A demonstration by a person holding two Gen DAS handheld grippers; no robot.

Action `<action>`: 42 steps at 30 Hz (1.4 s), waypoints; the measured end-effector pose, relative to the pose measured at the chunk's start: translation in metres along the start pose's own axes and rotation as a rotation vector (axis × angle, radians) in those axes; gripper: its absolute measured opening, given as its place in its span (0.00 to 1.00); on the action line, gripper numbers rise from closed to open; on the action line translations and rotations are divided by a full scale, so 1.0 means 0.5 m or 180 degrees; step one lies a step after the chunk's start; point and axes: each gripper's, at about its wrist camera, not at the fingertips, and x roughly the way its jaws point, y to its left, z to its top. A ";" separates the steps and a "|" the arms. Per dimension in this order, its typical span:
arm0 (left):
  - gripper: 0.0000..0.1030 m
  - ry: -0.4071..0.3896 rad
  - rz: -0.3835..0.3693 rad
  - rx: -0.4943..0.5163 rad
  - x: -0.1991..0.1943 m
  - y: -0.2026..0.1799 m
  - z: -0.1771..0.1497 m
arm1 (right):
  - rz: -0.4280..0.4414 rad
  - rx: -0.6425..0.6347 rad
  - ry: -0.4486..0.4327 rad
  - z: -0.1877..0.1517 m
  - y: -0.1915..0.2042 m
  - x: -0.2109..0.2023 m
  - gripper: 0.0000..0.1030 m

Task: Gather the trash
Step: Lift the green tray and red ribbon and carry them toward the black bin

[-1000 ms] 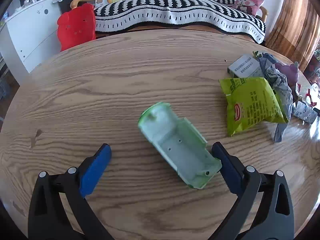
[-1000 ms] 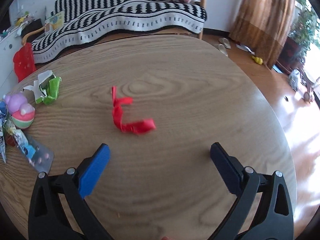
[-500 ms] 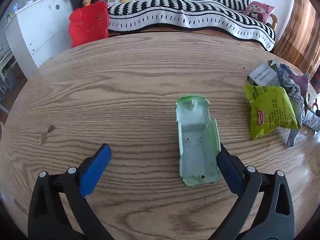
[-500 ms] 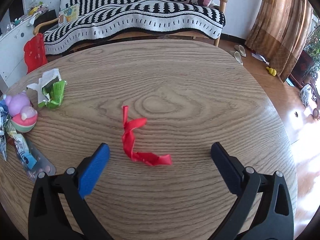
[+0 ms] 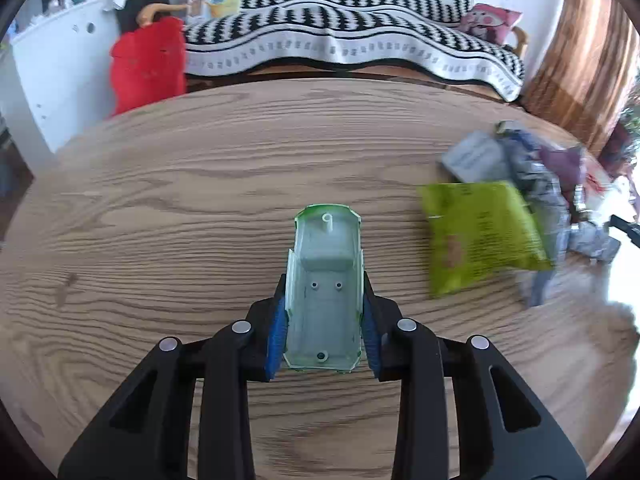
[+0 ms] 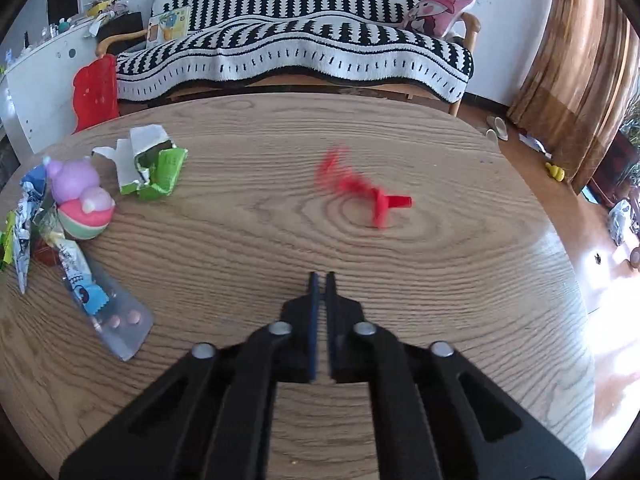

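Clamped from both sides, a pale green plastic shell (image 5: 325,288) sits between the blue pads (image 5: 277,330) of the left gripper (image 5: 324,330), whose jaws are closing on it as it lies hollow side up on the round wooden table (image 5: 160,208). To its right, a green snack bag (image 5: 480,236) and crumpled wrappers (image 5: 544,172) lie heaped near the table's edge.

Seen from the right wrist, the right gripper (image 6: 320,280) has clenched on nothing, its pads meeting over bare wood. A red ribbon scrap (image 6: 368,196), blurred, lies well ahead of the tips, loose on the table. A torn green carton (image 6: 152,164) and other litter sit at far left.

Pickup appears under way: the shell looks ready to lift, while the ribbon likely needs a fresh, opened approach.
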 end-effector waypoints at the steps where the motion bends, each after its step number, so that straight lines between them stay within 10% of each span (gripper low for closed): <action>1: 0.31 -0.0006 -0.0054 0.0008 -0.003 -0.009 0.000 | 0.0021 0.0042 -0.0029 -0.002 -0.001 -0.005 0.01; 10: 0.31 -0.0030 -0.0194 0.0034 -0.019 -0.019 -0.010 | 0.0044 0.0448 -0.0334 0.016 -0.044 -0.061 0.03; 11: 0.31 -0.0030 -0.0187 0.0036 -0.018 -0.017 -0.010 | -0.0008 0.0444 -0.0341 0.030 -0.048 -0.061 0.18; 12: 0.31 -0.0024 -0.0188 0.0031 -0.017 -0.015 -0.009 | -0.0051 0.0468 -0.0329 0.047 -0.052 -0.058 0.73; 13: 0.31 -0.0013 -0.0199 0.0025 -0.015 -0.013 -0.009 | -0.0067 0.0512 -0.0415 0.063 -0.058 -0.056 0.95; 37: 0.31 0.0027 -0.0044 0.0283 -0.004 -0.012 -0.015 | -0.0052 -0.1040 0.0404 0.297 -0.065 0.237 0.50; 42: 0.31 0.0035 0.0001 0.0276 -0.005 -0.018 -0.016 | 0.0068 -0.0954 0.0458 0.301 -0.047 0.240 0.13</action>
